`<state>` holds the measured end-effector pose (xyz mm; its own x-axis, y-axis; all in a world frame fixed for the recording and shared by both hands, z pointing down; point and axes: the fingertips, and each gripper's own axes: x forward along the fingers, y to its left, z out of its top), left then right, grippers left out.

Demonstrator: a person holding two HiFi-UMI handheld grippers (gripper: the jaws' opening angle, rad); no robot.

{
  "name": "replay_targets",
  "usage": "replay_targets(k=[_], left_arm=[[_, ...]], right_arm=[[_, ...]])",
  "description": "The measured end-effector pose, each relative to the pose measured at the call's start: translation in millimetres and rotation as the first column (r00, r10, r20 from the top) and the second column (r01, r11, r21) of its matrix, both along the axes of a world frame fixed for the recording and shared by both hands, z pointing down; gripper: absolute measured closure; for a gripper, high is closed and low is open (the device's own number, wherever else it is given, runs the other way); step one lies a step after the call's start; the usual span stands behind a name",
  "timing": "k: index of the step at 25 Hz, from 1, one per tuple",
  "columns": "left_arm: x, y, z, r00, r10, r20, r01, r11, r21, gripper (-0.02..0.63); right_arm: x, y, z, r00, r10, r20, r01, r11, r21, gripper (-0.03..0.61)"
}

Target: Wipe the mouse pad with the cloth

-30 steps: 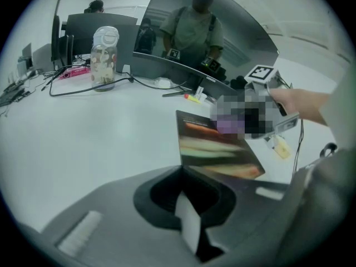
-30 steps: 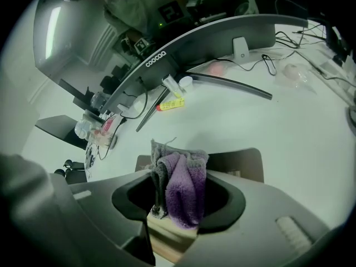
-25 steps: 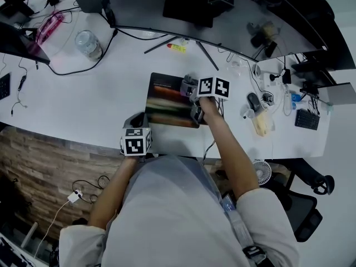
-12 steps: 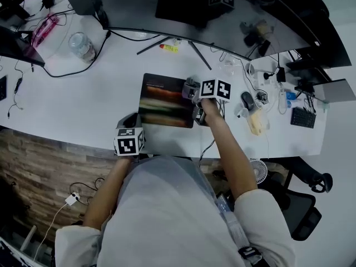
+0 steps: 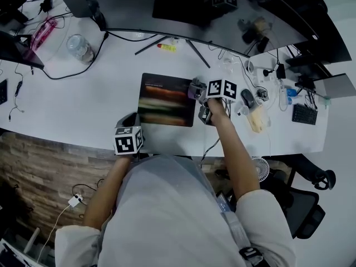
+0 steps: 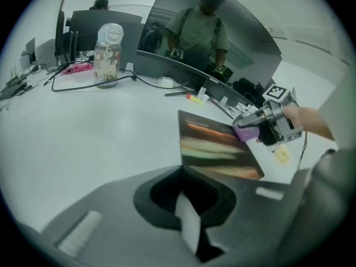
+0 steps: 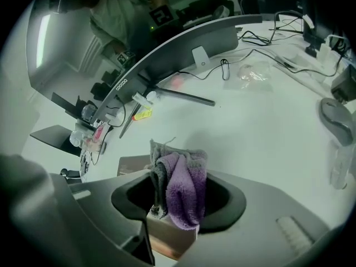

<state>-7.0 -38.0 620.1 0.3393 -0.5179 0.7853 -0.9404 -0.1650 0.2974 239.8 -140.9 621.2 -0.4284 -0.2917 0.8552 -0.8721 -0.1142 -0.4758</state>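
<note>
The dark mouse pad (image 5: 166,100) with blurred coloured streaks lies on the white desk (image 5: 83,104); the left gripper view shows it too, mouse pad (image 6: 214,149). My right gripper (image 5: 201,96) is shut on a purple and grey cloth (image 5: 196,89) at the pad's right edge. In its own view the cloth (image 7: 186,185) hangs bunched between the jaws of the right gripper (image 7: 178,204). My left gripper (image 5: 132,122) sits at the pad's near left corner, jaws together with nothing seen between them; left gripper (image 6: 189,221). I cannot tell if it touches the pad.
A glass jar (image 5: 78,46) stands at the back left. A curved monitor (image 5: 183,7) and its stand legs run along the back, with a yellow marker (image 5: 164,47) under it. A mouse (image 5: 247,98), cables and small items crowd the right. The desk's front edge is near my body.
The right gripper with the cloth has slid rightward across the pad to its right edge. The left gripper has stayed at the pad's near left corner.
</note>
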Motion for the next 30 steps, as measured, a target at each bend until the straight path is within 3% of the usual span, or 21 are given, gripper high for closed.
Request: replay_targets(k=[12, 18, 30], left_arm=[[2.4, 1.9, 0.8, 1.0, 0.027, 0.006, -0.027, 1.0, 0.003, 0.614], [0.4, 1.2, 0.2, 0.999, 0.038, 0.014, -0.038, 0.999, 0.01, 0.614], [1.9, 2.2, -0.3, 0.999, 0.048, 0.004, -0.048, 0.999, 0.001, 0.614]], right_arm=[[25.1, 9.1, -2.9, 0.997, 0.015, -0.071, -0.015, 1.0, -0.005, 0.383], [25.9, 14.7, -13.2, 0.997, 0.064, -0.034, -0.064, 0.998, 0.005, 0.383], [-45.6, 26.8, -24.7, 0.998, -0.021, 0.054, 0.02, 1.0, 0.022, 0.383]])
